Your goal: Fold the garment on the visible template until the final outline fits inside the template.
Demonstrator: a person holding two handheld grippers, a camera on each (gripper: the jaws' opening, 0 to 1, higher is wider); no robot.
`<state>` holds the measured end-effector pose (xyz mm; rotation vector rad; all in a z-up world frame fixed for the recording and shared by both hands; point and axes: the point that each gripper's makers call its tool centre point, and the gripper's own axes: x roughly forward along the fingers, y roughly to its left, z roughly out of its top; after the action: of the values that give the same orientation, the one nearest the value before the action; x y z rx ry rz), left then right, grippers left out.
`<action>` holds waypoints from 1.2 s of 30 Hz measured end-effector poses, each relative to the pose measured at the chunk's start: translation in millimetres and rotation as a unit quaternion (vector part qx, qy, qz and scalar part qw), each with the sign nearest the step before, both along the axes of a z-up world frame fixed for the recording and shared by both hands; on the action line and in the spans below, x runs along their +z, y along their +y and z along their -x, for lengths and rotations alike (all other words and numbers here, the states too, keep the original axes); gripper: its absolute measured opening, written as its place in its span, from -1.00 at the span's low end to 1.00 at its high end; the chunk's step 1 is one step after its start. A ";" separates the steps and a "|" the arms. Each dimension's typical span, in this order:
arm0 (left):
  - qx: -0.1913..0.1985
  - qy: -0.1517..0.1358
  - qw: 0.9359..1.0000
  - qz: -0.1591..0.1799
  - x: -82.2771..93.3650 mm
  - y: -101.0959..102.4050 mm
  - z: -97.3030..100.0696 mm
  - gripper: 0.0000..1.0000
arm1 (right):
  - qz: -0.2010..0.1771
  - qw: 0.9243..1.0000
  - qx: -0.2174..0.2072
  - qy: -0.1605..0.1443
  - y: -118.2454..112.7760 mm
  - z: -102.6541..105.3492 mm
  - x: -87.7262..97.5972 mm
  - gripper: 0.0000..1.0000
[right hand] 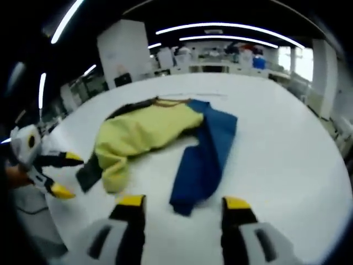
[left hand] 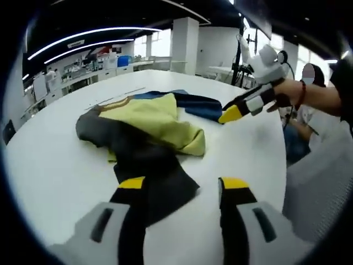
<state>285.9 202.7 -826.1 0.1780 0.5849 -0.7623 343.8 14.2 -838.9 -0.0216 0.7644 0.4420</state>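
A colour-block garment lies crumpled on the white table [left hand: 49,160]. Its yellow body [left hand: 160,121] is in the middle, with a dark grey sleeve [left hand: 149,171] and a blue sleeve [left hand: 198,105]. My left gripper [left hand: 183,185] is open, low over the end of the grey sleeve. The right gripper [left hand: 231,113], held in a hand, hovers at the blue sleeve's edge. In the right gripper view the yellow body [right hand: 143,130] and blue sleeve [right hand: 207,154] lie ahead. My right gripper [right hand: 183,202] is open just in front of the blue sleeve's end. The left gripper [right hand: 62,174] is open beside the grey sleeve [right hand: 88,172].
The table's rounded edge [left hand: 278,182] runs close on the right of the left gripper view, with a seated person [left hand: 309,121] and a stand [left hand: 240,55] beyond it. Faint thin lines [right hand: 204,95] mark the tabletop behind the garment. Work benches [right hand: 220,61] line the far room.
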 end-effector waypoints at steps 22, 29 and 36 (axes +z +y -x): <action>0.018 -0.035 0.999 -0.018 -17.2 5.7 -8.8 -0.56 | 0.025 0.999 0.001 -0.038 -1.3 -4.2 0.4 -1.00; 0.019 -0.039 0.998 -0.035 -18.0 10.2 -11.7 -0.97 | 0.027 0.999 0.004 -0.041 -1.4 -5.0 3.2 -1.00; 0.059 -0.035 0.998 0.007 10.5 27.1 -18.9 -0.98 | 0.040 0.999 0.007 -0.035 -12.1 -8.0 11.8 -1.00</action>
<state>304.7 229.8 -815.6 0.1546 0.5188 -0.6427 351.8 2.0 -827.2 -0.1164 0.7127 0.4220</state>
